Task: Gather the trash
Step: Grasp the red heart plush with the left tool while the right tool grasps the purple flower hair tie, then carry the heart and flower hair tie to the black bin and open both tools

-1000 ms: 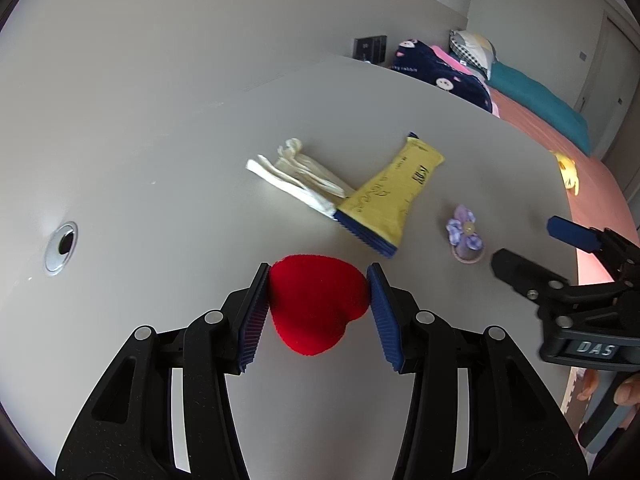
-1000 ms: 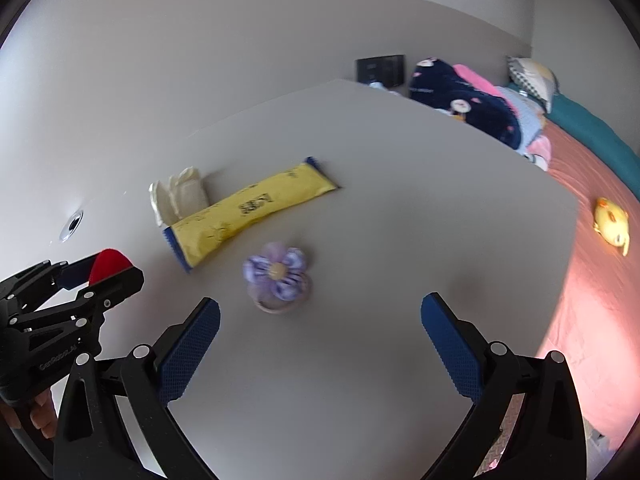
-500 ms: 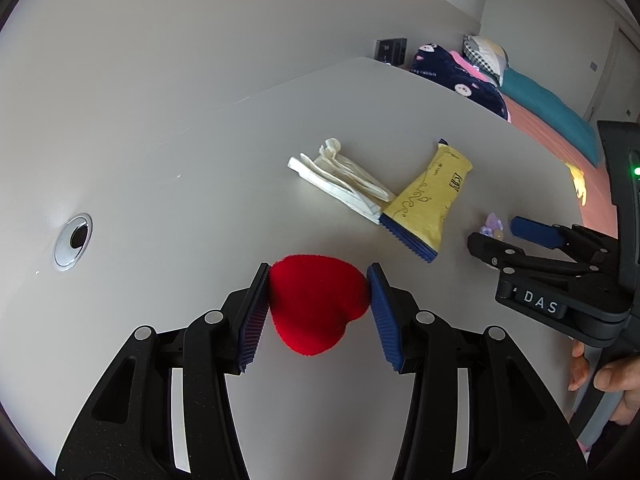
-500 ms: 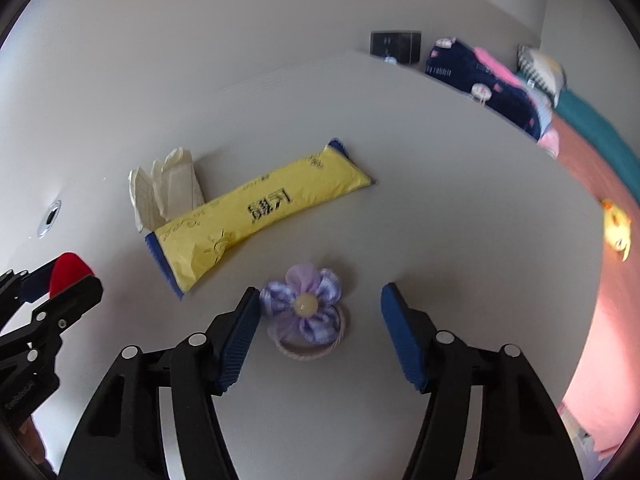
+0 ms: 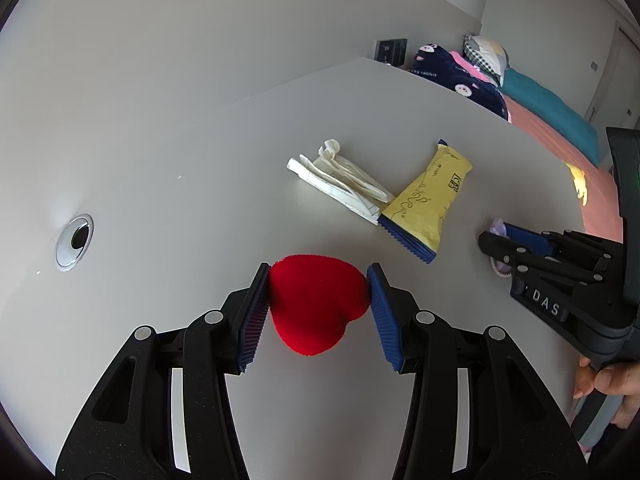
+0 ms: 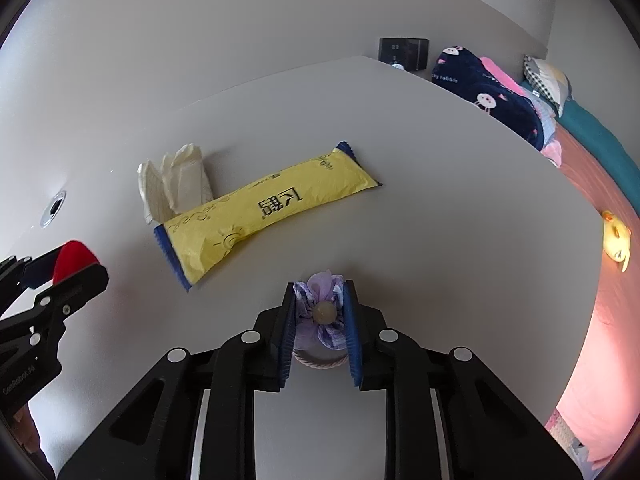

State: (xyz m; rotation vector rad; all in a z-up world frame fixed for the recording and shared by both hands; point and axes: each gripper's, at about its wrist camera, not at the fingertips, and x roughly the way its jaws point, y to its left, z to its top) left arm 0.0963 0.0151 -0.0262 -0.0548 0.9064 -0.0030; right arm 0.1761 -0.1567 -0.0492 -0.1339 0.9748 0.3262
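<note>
The left gripper (image 5: 318, 308) pinches a red heart-shaped cushion (image 5: 316, 304) between its blue pads, both pressed against the cushion's sides; whether the cushion touches the grey table (image 5: 180, 200) beneath cannot be told. The right gripper (image 6: 318, 320) is closed on a purple fabric flower hair tie (image 6: 320, 312), its pads squeezing the petals so that only the bead centre, some crumpled fabric and a loop of elastic below show. In the left wrist view this flower is almost wholly hidden behind the right gripper's black body. Just beyond the flower lies a yellow wrapper (image 6: 264, 210) with blue crimped ends, flat on the table. Touching the wrapper's left end is a crumpled white glove (image 6: 176, 190), partly tucked behind it. Left of the wrapper a round metal cable hole (image 5: 74, 242) is set in the tabletop. Past the table's right edge a bed (image 6: 600, 184) is cut off by the lens rim.
</note>
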